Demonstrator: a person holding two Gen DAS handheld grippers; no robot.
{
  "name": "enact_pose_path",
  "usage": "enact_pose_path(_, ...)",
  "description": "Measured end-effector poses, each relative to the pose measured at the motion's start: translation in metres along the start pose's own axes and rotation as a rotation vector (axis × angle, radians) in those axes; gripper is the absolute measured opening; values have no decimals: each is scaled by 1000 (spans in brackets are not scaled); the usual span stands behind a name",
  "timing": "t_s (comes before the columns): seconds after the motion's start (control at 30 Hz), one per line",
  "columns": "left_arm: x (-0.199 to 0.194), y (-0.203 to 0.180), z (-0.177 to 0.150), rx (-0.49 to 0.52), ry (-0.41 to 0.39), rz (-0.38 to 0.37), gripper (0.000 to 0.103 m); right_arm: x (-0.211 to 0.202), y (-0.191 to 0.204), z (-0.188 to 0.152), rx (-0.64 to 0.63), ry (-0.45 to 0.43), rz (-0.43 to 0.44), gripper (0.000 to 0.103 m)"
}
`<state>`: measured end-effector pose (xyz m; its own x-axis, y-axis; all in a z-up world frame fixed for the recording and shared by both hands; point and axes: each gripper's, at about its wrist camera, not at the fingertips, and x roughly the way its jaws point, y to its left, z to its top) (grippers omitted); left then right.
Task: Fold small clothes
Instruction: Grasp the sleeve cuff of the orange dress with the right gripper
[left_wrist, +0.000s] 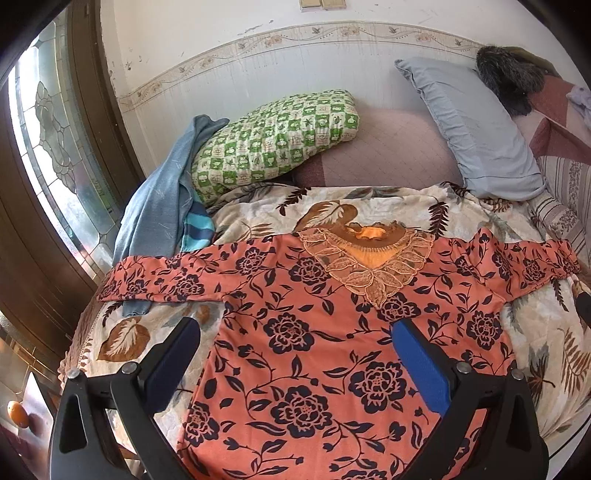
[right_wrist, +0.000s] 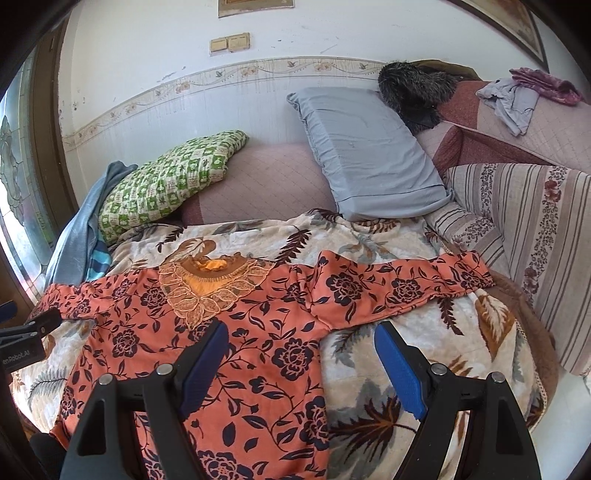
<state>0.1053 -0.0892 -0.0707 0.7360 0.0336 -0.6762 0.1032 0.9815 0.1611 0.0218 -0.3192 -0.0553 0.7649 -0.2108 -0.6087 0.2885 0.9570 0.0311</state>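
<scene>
— Lying flat on the leaf-print blanket (left_wrist: 424, 206), sleeves out: the orange floral top (left_wrist: 314, 350).
— Left gripper (left_wrist: 295, 354) and right gripper (right_wrist: 299, 354) hover over it, jaws apart, empty; bare blanket beside the hem.

The blouse (left_wrist: 332, 350) is thin, smooth cloth with a matt flower print, and its collar (left_wrist: 369, 266) is open lace. Under the blouse, the blanket (left_wrist: 369, 203) looks soft and plushy. Behind the blanket, the grey pillow (right_wrist: 369, 155) is smooth cloth. The left gripper (left_wrist: 295, 354) has matt black plastic arms, blue pads (left_wrist: 421, 365) and shiny metal pins.
</scene>
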Motion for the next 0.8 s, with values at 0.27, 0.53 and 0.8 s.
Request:
enact_pose_path(0.27, 36, -35, 26, 19, 11, -44, 103, 37, -33, 17, 2, 15, -78, 84)
enact_pose_path(0.53, 121, -34, 28, -96, 145, -170, 103, 111, -125, 21, 105, 40, -65, 84)
enact_pose_path(0.8, 191, 10, 18, -180, 142, -26, 92, 231, -323, -15, 766, 204, 94, 53)
